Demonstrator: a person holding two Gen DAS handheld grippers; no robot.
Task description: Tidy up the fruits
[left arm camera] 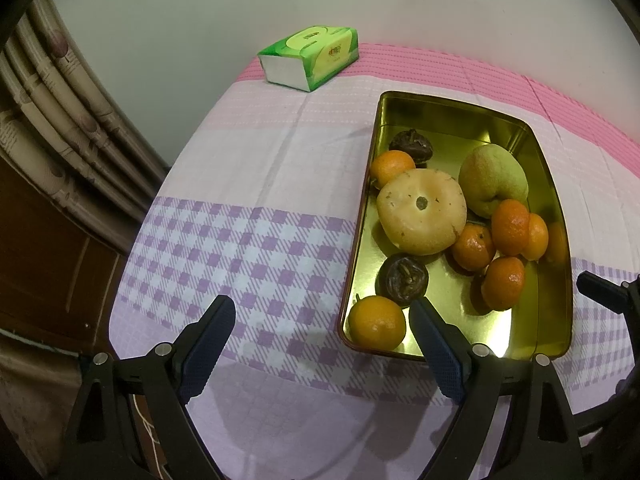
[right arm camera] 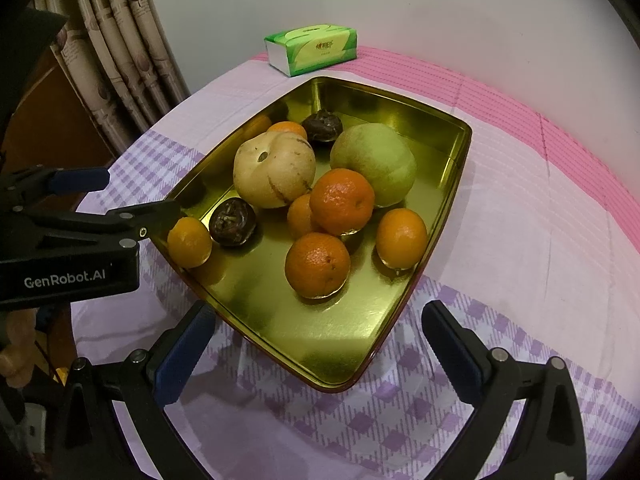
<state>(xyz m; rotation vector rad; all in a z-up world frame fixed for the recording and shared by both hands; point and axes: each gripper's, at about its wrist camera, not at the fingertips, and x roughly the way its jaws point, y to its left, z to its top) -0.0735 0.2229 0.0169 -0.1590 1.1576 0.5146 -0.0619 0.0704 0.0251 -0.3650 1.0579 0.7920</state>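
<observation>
A gold metal tray (left arm camera: 554,308) (right arm camera: 328,356) on the table holds all the fruit: several mandarins (left arm camera: 377,323) (right arm camera: 317,264), a pale yellow round fruit (left arm camera: 421,212) (right arm camera: 274,170), a green pear (left arm camera: 493,180) (right arm camera: 374,164) and two dark wrinkled fruits (left arm camera: 402,279) (right arm camera: 233,222). My left gripper (left arm camera: 322,318) is open and empty, at the tray's near left corner, its right finger next to a mandarin. It also shows in the right wrist view (right arm camera: 138,198). My right gripper (right arm camera: 316,320) is open and empty above the tray's near end.
A green tissue pack (left arm camera: 310,56) (right arm camera: 312,49) lies at the table's far edge by the white wall. The table wears a pink, white and purple checked cloth (left arm camera: 240,184) (right arm camera: 520,208). Curtains (left arm camera: 52,120) hang beyond its left edge.
</observation>
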